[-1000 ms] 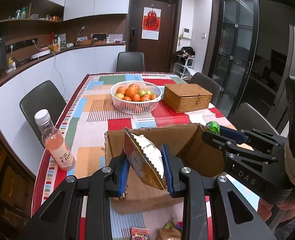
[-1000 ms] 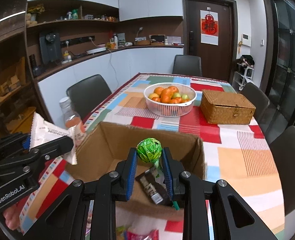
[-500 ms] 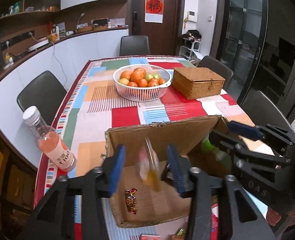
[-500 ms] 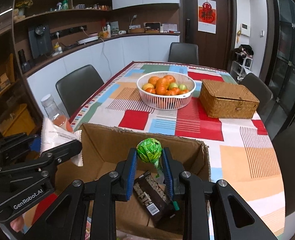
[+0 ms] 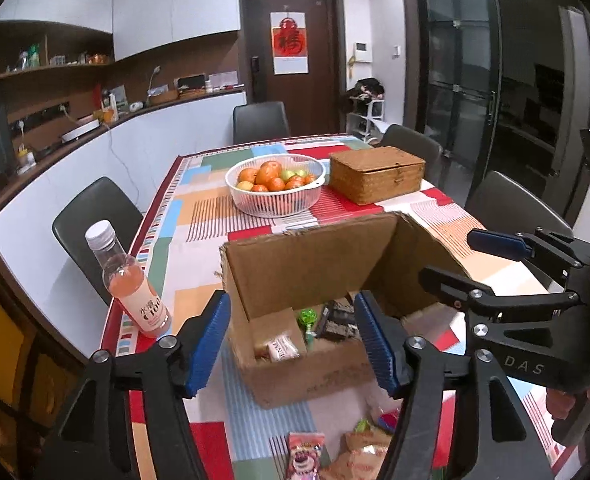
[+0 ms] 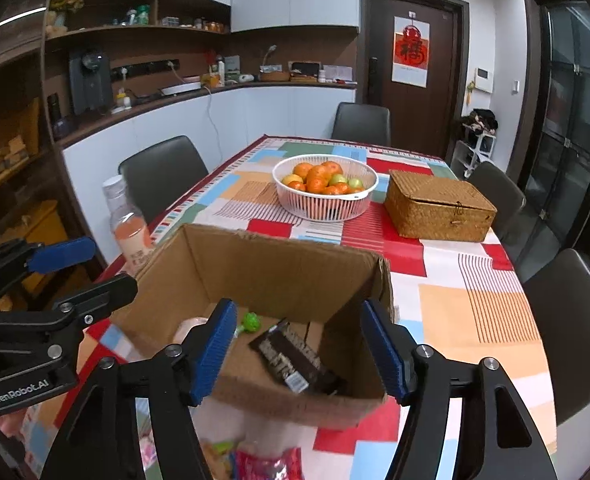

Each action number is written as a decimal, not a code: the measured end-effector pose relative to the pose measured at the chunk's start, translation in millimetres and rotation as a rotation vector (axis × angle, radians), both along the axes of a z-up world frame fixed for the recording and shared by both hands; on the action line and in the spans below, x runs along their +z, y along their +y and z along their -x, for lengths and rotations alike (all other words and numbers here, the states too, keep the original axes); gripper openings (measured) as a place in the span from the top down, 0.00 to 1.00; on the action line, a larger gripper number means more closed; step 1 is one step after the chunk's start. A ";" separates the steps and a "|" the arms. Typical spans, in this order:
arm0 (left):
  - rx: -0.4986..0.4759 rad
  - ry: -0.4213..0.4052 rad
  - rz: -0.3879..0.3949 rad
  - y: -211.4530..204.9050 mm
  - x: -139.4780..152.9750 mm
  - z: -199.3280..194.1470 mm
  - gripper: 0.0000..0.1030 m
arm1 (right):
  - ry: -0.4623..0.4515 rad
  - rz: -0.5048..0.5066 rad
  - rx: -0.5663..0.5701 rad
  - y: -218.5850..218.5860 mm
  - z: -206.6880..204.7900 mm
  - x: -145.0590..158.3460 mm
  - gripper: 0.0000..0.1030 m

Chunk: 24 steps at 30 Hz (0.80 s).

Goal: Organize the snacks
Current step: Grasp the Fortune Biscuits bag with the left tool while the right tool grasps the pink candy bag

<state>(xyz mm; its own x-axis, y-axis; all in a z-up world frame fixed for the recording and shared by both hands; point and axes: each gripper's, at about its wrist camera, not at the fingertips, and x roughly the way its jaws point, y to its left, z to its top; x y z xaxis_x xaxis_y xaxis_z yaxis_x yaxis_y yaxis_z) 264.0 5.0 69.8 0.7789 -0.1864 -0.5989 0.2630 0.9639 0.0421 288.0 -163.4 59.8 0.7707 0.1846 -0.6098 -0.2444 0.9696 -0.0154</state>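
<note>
An open cardboard box stands on the table near its front edge. Inside lie a white snack packet, a green lollipop and a dark chocolate bar. My left gripper is open and empty, above the box's near side; it also shows in the right wrist view. My right gripper is open and empty over the box; it also shows in the left wrist view. More snack packets lie in front of the box.
A pink drink bottle stands left of the box. Behind it are a white fruit basket and a wicker box. Dark chairs ring the patterned table.
Both grippers opened. The left one let go of its snack packet and the right one let go of the green lollipop; both now lie in the box.
</note>
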 end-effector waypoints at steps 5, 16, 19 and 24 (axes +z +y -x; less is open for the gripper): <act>-0.018 -0.007 -0.004 -3.1 -5.3 28.1 0.36 | -0.005 -0.008 0.020 -2.4 28.2 -5.4 0.28; -0.051 0.038 -0.070 -15.5 -38.1 73.5 0.34 | 0.040 0.000 0.017 -15.8 66.2 -37.4 0.25; -0.058 0.064 -0.095 -18.5 -51.0 82.2 0.34 | 0.082 -0.002 0.023 -18.9 73.7 -52.8 0.25; -0.070 0.134 -0.101 -21.1 -76.7 91.0 0.34 | 0.160 0.000 0.033 -21.6 82.3 -80.3 0.25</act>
